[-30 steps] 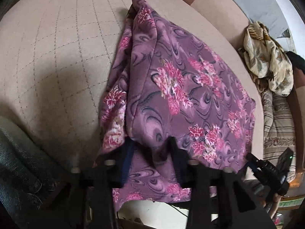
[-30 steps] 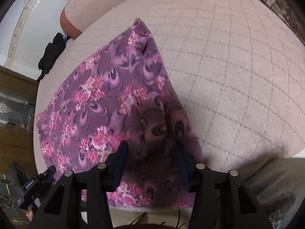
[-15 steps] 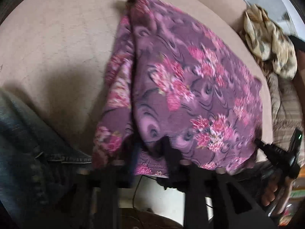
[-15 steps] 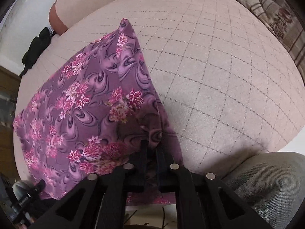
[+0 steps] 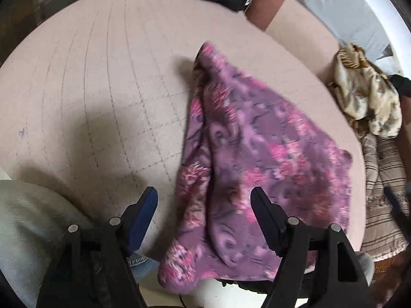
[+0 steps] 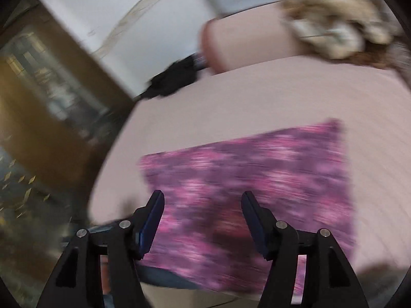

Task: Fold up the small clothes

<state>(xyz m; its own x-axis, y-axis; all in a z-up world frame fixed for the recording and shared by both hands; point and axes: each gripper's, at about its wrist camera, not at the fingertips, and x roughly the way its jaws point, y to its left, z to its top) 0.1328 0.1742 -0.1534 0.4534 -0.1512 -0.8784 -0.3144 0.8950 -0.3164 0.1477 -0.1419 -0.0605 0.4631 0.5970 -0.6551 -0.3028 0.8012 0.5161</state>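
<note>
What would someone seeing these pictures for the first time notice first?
The purple floral garment stands out, lying on the pale quilted cushion with its near edge hanging over the front. Both the left tongs and right tongs hover open above it, and a crumpled cream cloth sits at the far right.

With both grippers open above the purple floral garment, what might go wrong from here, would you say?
1. The purple floral garment hangs over the near edge of the quilted cushion, and neither the left gripper nor the right gripper holds it, so it may slide off.
2. Its left side is bunched into a ridge, so a further fold could come out uneven.
3. The right wrist view is heavily blurred, which suggests fast motion; a regrasp now may miss the edge.
</note>
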